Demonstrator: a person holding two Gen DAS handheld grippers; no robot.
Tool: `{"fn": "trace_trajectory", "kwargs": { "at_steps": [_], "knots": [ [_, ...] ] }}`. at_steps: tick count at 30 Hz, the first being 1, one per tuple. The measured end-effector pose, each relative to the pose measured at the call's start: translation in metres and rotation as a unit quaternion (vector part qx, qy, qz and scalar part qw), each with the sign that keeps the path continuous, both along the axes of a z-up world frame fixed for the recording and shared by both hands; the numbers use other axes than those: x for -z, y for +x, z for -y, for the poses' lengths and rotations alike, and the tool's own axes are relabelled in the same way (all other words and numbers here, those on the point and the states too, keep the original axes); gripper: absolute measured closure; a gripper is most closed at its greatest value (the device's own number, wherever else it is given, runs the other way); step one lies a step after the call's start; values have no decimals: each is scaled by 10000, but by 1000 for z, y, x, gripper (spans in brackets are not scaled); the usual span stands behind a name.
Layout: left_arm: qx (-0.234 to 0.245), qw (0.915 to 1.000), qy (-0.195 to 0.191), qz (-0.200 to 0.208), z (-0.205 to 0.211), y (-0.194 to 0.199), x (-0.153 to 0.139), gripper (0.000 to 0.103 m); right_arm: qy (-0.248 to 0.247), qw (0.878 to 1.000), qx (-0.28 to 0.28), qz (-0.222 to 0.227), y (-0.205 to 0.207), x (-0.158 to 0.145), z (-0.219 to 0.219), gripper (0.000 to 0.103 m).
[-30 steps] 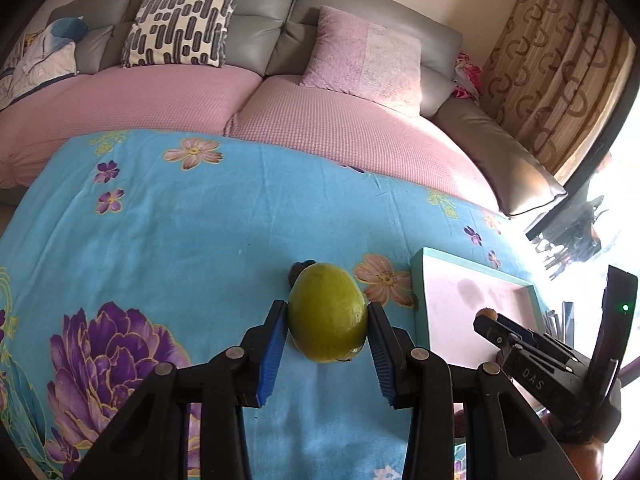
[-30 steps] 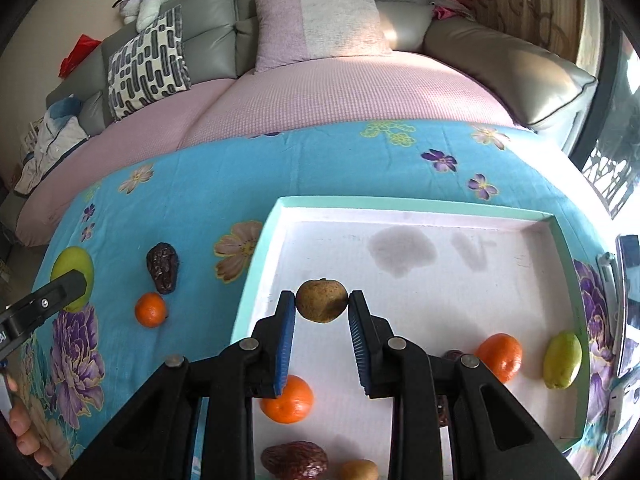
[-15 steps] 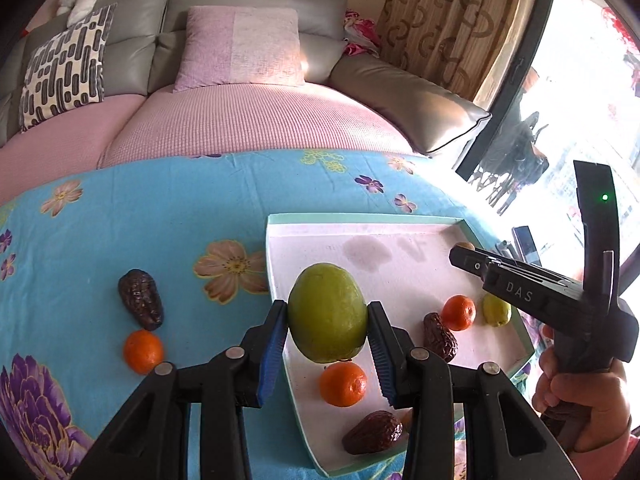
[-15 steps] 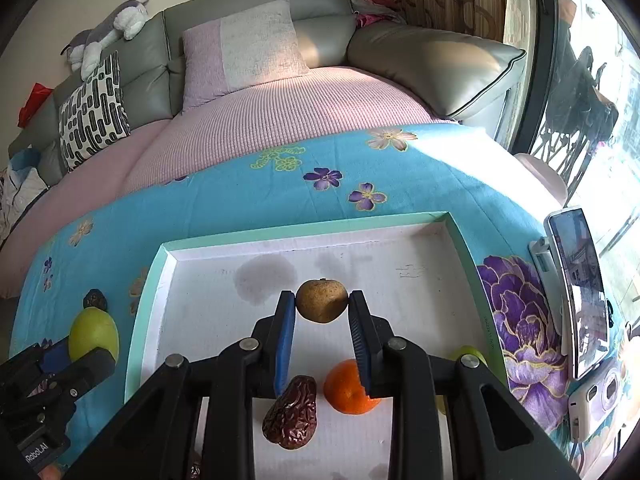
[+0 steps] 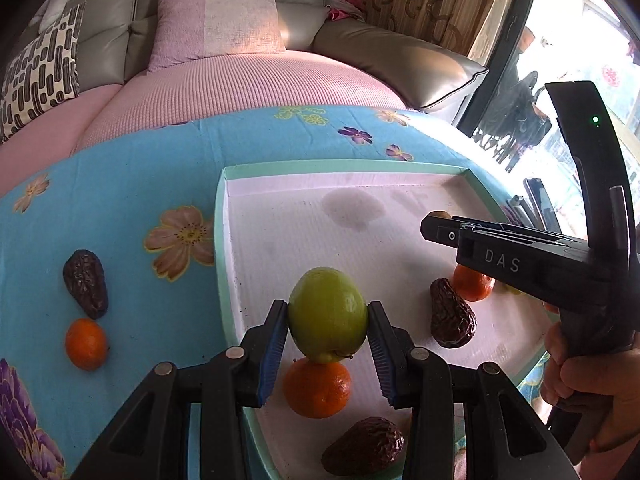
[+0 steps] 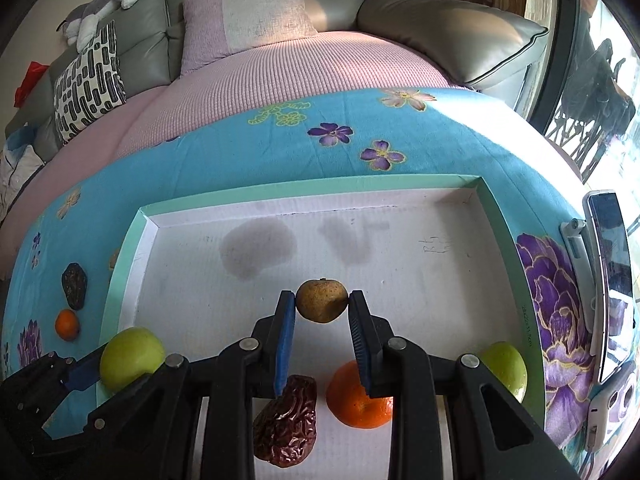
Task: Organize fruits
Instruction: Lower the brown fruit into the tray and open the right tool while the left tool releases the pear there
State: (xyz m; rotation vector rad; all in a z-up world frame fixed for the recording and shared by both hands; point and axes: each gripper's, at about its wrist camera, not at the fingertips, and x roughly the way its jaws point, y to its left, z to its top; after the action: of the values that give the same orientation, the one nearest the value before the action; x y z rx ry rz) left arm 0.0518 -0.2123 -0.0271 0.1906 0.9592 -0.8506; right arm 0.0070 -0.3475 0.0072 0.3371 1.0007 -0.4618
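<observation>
Left tool [image 5: 327, 354] clenched on green fruit [image 5: 327, 314], now swung over tray's [image 5: 340, 168] left edge; right tool [image 6: 321, 334] gripping brown fruit [image 6: 321, 300] mid-tray — both ready to drop.

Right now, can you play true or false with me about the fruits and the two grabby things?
1. The left hand-held gripper holds a green fruit. True.
2. The right hand-held gripper is empty. False: it is shut on a small brown fruit.
3. A dark wrinkled date and a small orange lie on the blue cloth, outside the tray. True.
4. The tray has no fruit in it. False: an orange, a date and another green fruit sit inside it.
5. The tray rim is red. False: it is pale green.
</observation>
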Motion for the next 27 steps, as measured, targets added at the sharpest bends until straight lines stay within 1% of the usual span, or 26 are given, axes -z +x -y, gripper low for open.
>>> {"fn": "trace_trajectory", "kwargs": {
  "at_steps": [5, 12, 14, 16, 21, 23, 25, 26, 27],
  "knots": [
    [-25, 9999, 101, -71, -1, 1, 6, 61, 123, 9998, 95, -131, 1, 10, 2, 74],
    [-6, 9999, 112, -127, -4, 1, 5, 61, 179, 9996, 122, -166, 0, 9, 1, 74],
    [-2, 9997, 123, -202, -4, 2, 5, 60, 200, 9995, 144, -197, -1, 8, 1, 71],
    [-2, 9997, 131, -196, -5, 1, 3, 59, 164, 9994, 180, -232, -2, 6, 0, 62],
    [40, 9998, 94, -169, -9, -1, -10, 57, 100, 9994, 250, -202, -9, -4, -3, 62],
    [23, 9998, 71, -205, -13, -2, -16, 55, 56, 9993, 323, -179, -13, -9, -4, 60],
    [-29, 9997, 41, -235, -19, -1, -21, 54, 40, 9992, 373, -168, -18, -13, -7, 47],
    [-72, 9997, 23, -241, -23, 0, -25, 53, 33, 9991, 380, -157, -21, -14, -9, 45],
    [-121, 9996, 10, -248, -27, 1, -28, 53, 21, 9992, 377, -147, -23, -16, -11, 45]
  ]
}}
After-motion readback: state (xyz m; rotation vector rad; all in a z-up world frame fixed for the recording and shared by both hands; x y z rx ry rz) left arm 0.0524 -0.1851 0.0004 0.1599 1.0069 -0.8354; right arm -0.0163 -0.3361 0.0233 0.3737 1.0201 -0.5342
